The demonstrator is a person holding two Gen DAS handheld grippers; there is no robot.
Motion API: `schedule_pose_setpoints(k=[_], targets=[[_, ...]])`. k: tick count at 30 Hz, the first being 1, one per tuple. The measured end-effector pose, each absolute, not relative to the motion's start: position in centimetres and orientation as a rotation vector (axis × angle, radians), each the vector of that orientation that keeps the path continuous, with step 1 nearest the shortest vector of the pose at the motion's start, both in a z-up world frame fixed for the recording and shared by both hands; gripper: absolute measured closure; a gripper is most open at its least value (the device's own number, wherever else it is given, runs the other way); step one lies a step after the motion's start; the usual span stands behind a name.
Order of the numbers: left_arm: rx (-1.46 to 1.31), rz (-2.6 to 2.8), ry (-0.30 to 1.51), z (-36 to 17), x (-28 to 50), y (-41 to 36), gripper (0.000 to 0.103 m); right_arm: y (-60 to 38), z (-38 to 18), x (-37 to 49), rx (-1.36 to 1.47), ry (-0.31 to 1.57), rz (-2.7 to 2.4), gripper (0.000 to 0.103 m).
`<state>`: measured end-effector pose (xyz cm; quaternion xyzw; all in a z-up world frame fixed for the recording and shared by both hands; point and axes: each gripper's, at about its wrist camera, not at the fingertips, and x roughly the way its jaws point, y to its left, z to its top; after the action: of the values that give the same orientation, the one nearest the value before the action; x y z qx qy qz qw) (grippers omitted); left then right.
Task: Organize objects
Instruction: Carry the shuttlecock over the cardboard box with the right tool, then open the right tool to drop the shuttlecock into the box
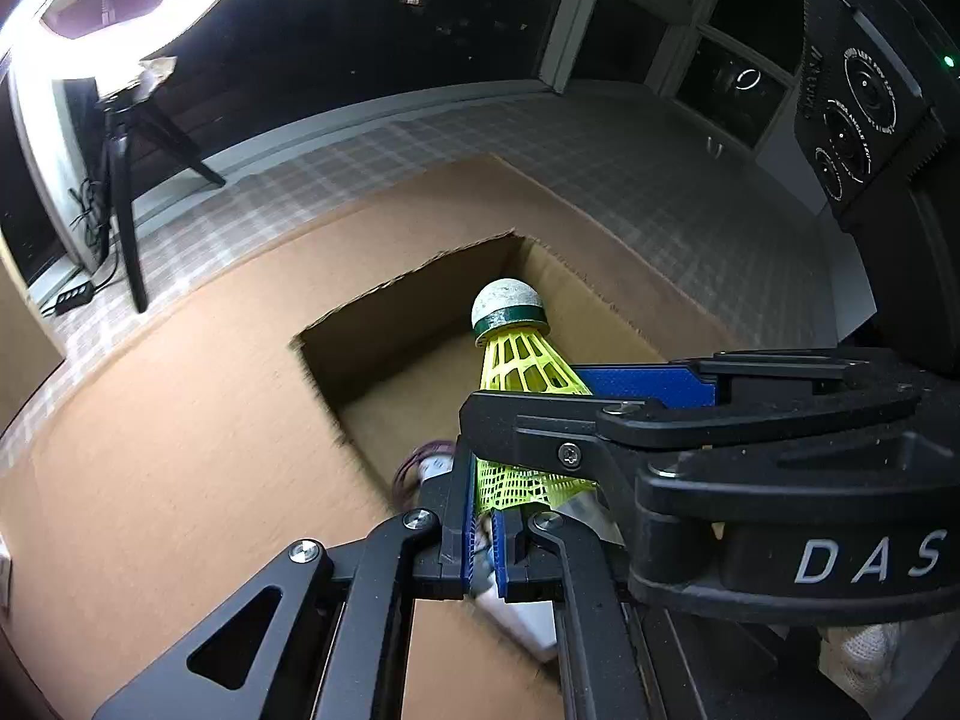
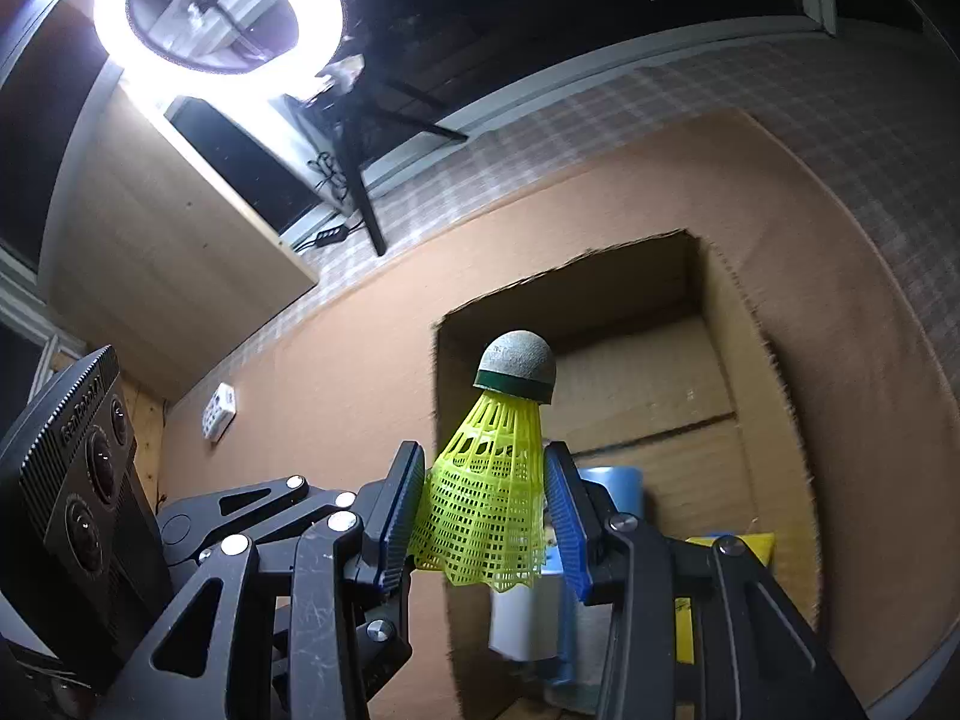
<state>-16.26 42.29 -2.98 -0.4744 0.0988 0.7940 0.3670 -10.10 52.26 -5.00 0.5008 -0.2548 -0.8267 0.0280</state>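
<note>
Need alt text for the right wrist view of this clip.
The right hand-held gripper clamps a yellow mesh shuttlecock by its skirt, cork tip up, over the rectangular opening of a cardboard box. A ring light glows at upper left.

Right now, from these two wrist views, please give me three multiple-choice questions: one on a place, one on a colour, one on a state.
1. Where is the shuttlecock?
A) lying on a plate
B) held over the cut-out opening of the cardboard box
C) inside a drawer

2. What colour is its skirt?
A) red
B) white
C) yellow

3. How is the right gripper?
A) open and empty
B) shut on the shuttlecock
C) shut on a cup

Answers: 1 B, the opening shows right behind it in both views; 2 C, the mesh is bright yellow; 3 B, its blue pads press the skirt from both sides.
</note>
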Motion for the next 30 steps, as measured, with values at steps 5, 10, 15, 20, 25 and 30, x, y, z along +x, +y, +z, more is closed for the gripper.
schedule_pose_setpoints(k=[5,10,15,20,25,30], targets=[[-1.216,2.029,0.264,-3.4,-16.8,44.0,0.097,54.1,-5.1,-10.3,1.534,-0.787,-2.586,0.059],[-1.235,2.026,0.254,-3.8,-17.7,44.1,0.042,55.6,-5.2,-10.0,1.55,-0.778,-2.669,0.04],[-1.256,2.047,0.264,-4.3,-18.4,43.1,0.042,56.2,-5.5,-9.7,1.546,-0.818,-2.675,0.04],[-1.246,2.07,0.255,-4.0,-18.5,41.4,0.042,55.8,-5.4,-9.7,1.537,-0.81,-2.689,0.04],[-1.24,2.096,0.253,-3.7,-18.5,39.4,0.043,54.5,-4.8,-9.6,1.49,-0.82,-2.677,0.04],[-1.26,2.137,0.261,-3.9,-18.6,35.8,0.043,52.5,-4.6,-9.2,1.461,-0.787,-2.676,0.04]])
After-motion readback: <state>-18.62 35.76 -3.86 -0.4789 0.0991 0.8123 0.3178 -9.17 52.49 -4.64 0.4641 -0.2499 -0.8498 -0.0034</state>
